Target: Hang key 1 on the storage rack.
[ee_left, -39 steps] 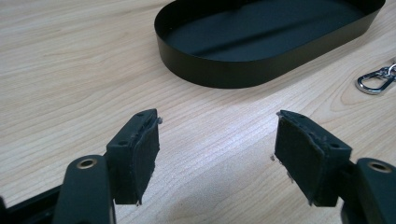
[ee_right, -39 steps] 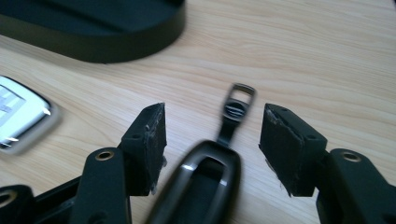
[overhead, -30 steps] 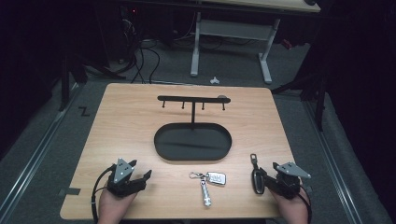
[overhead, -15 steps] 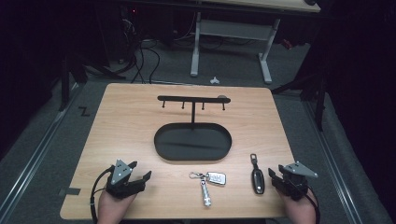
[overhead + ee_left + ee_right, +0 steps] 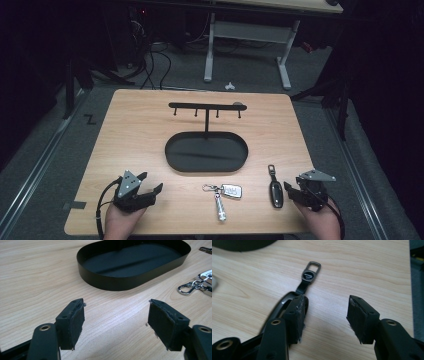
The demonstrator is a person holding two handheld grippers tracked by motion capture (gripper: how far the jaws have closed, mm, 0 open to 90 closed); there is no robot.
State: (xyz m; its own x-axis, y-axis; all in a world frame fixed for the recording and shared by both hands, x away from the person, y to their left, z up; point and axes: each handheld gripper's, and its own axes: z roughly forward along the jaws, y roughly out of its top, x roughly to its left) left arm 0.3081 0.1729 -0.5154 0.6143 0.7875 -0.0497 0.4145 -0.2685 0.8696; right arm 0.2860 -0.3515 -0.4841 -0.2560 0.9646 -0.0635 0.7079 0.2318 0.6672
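- The right hand-held gripper (image 5: 292,192) sits at the near right corner of the bench (image 5: 135,130), beside the black car key fob (image 5: 275,192), which lies flat on the wood just to its left.
- In the right gripper view that gripper (image 5: 325,308) stands open at a middling width, its jaws having just been opening a little; only bare wood lies between them.
- The fob (image 5: 308,277) lies outside the gap there. Its body runs alongside and under the outer face of the left-hand pad, and its strap and metal loop point away toward the tray. I cannot tell whether that pad touches it.
- My reading is that the step in hand is lining up a pick of the fob, and no grip has been made.
- The next move, I would say, calls for shifting the right hand sideways toward the fob so its body comes between the pads, then closing across its narrow width.
- The left hand-held gripper (image 5: 150,185) rests at the near left of the bench, its jaws wide and empty.
- The black oval tray (image 5: 175,160) with its hook rack (image 5: 207,106) stands mid-bench, well apart from both hands.
- A keyring with a silver tag (image 5: 225,192) lies between the two grippers, near the fob.
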